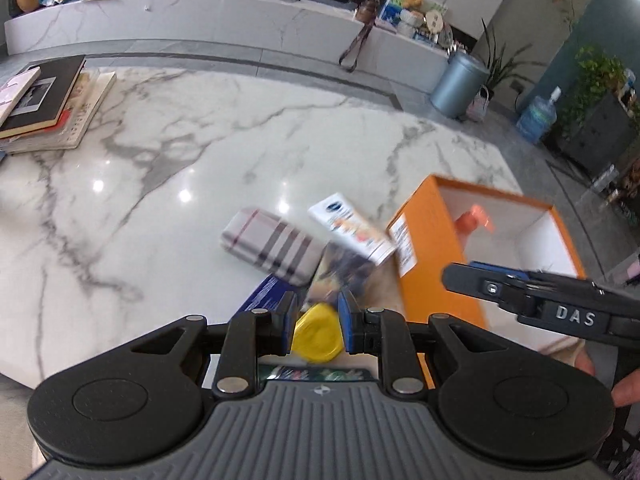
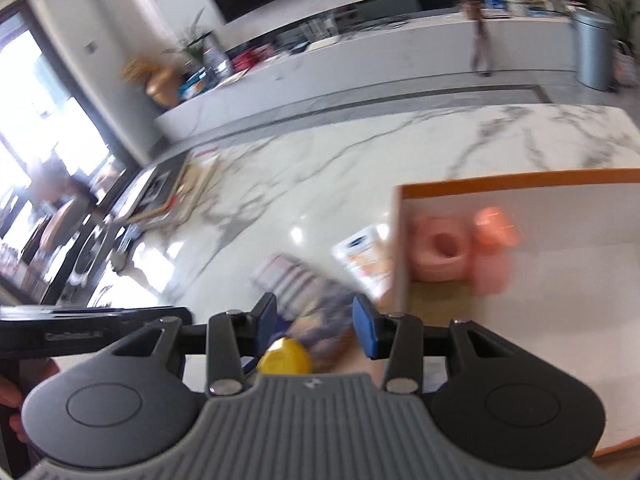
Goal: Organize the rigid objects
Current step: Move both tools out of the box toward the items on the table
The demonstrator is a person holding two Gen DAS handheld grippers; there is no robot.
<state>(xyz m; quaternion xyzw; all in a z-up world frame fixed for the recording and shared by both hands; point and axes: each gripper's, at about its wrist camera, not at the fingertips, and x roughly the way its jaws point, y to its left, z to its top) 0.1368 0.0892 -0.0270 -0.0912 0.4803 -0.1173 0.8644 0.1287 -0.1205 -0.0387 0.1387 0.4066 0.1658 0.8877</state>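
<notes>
Left gripper (image 1: 316, 316) tilted down, clamped on yellow-capped bottle (image 1: 316, 338) — right gripper (image 2: 316, 320) half-open, empty, beside orange box (image 1: 434, 256).

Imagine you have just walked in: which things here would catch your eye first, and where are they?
The orange box at the right of the marble table, open, with pink items inside. Next, the yellow lid between the left tongs. Then the plaid case lying just beyond.
</notes>
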